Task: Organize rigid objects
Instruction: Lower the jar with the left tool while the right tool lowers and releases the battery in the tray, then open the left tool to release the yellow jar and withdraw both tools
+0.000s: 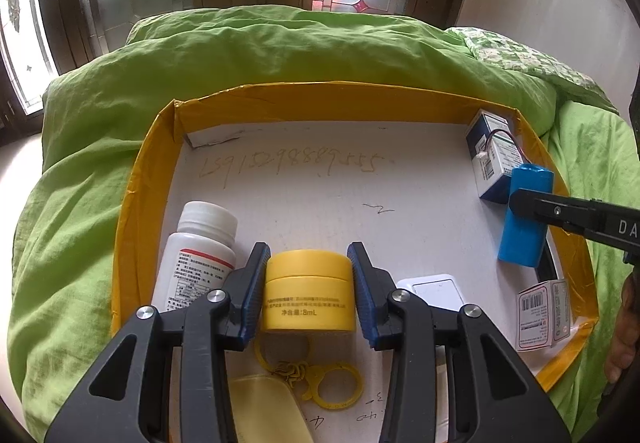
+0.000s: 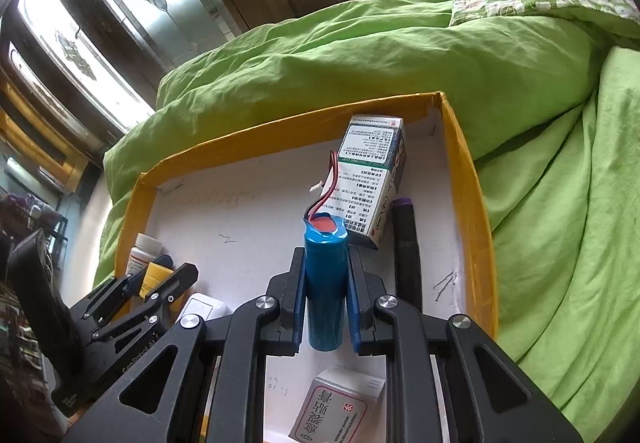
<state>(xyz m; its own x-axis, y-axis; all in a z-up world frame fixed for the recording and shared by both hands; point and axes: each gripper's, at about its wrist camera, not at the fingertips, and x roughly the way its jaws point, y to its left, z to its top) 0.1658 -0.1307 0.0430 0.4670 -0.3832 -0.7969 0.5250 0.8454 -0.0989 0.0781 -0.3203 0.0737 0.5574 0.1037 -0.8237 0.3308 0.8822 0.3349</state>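
A shallow tray (image 1: 320, 95) with yellow walls and a white floor lies on a green quilt. My left gripper (image 1: 309, 255) is shut on a small yellow jar (image 1: 309, 289) near the tray's front. A white pill bottle (image 1: 196, 255) lies just left of it. My right gripper (image 2: 325, 255) is shut on a blue cylindrical battery (image 2: 325, 291) with red and black wires; the battery also shows in the left wrist view (image 1: 526, 219) at the tray's right side. A blue-and-white medicine box (image 2: 372, 183) lies beyond it.
A yellow keyring chain (image 1: 308, 375) and a white switch (image 1: 436, 291) lie on the tray floor by the jar. A dark pen-like tube (image 2: 406, 251) lies along the right wall. A small red-printed box (image 2: 340, 407) lies near the front. The green quilt (image 2: 400, 75) surrounds the tray.
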